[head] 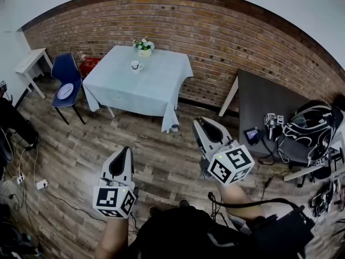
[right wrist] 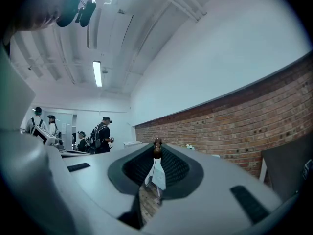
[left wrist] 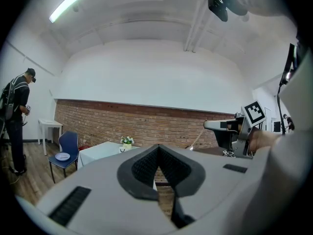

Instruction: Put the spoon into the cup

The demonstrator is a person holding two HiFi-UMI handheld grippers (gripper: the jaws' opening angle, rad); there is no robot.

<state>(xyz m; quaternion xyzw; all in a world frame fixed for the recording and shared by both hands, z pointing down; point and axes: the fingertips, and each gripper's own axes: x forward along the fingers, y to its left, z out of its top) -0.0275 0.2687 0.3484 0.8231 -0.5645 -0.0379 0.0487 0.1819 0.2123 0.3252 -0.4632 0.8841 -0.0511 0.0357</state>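
Landmark: the counter (head: 145, 88) with the pale blue cloth, standing against the brick wall (head: 226, 31).

- Cup (head: 136, 65): white, upright on the counter toward its far side, near the wall. A small pot of flowers (head: 144, 46) stands just behind it, nearer the wall.
- Left of the counter is a blue chair (head: 67, 72) with a plate (head: 65, 90) on its seat.
- Left tongs (head: 127, 151): held level over the wooden floor (head: 161, 161), well short of the counter's near edge. In the left gripper view the tips meet, so I note them closed with nothing between them.
- Right tongs (head: 204, 124): also level, over the floor off the counter's near right corner and well apart from it. In the right gripper view the tips pinch a small brown rounded end. I read this as the spoon (right wrist: 157, 150), seen end-on. The rest of it is not visible in any view.
- The spoon is therefore in the right tongs, well away from the cup.
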